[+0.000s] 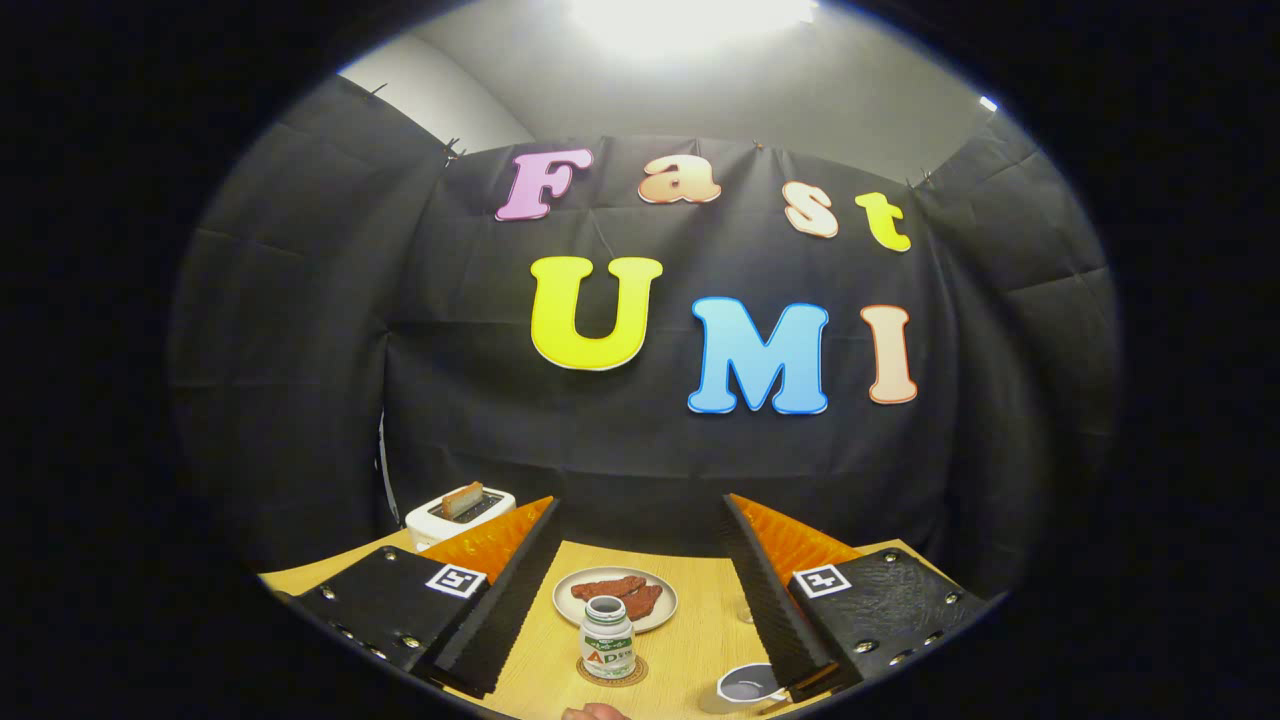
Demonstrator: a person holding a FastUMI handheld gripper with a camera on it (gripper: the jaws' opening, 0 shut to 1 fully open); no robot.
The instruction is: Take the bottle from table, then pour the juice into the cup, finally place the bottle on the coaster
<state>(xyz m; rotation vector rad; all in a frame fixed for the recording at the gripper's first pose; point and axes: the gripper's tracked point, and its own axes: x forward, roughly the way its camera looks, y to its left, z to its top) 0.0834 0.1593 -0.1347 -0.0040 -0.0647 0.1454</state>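
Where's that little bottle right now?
In the gripper view the bottle stands upright on the round coaster, between the open gripper's fingers, just in front of the plate and left of the cup.

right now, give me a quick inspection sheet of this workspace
surface: wooden table, lit from above.
job's things: small open-topped bottle upright on a round coaster, between the fingers; cup beside the right finger.
clutter: plate with brownish food just beyond the bottle; white toaster with a slice sticking up, behind the left finger; something pale at the table's near edge, possibly a fingertip, cannot tell.
grippers: gripper with jaws wide open, holding nothing, bottle ahead between them.
cables: nothing seen.
surroundings: black cloth wall behind the table.
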